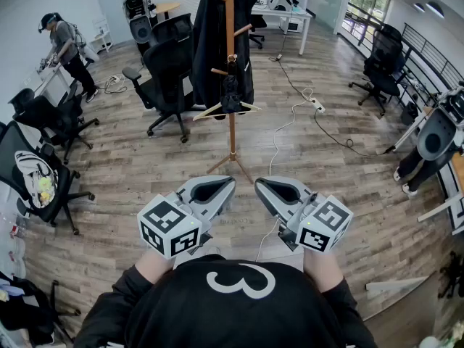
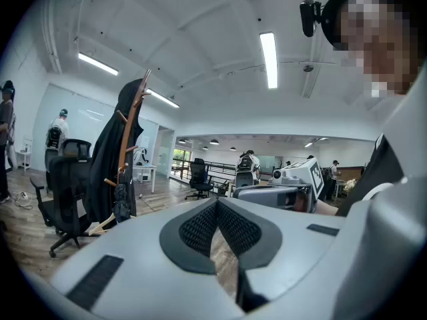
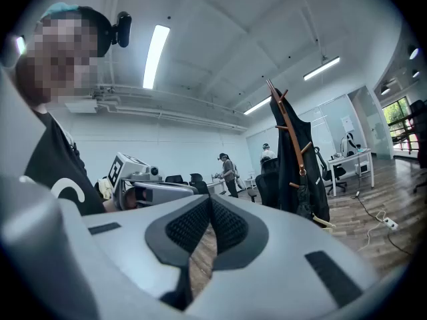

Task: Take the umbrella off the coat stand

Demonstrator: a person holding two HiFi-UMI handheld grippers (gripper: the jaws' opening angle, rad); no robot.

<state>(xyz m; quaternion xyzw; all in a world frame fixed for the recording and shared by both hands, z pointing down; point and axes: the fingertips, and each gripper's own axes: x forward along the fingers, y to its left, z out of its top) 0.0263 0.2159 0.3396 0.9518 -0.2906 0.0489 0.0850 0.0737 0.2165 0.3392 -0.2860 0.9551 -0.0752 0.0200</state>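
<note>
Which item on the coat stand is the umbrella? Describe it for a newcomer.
Find the wooden coat stand standing mid-room, draped with a long black coat. The umbrella is the short folded black bundle hanging against the pole, just above a pale wooden hanger; unlike the coat, it is compact and narrow.

Bright ceiling strip lighting, fisheye-warped edges
</note>
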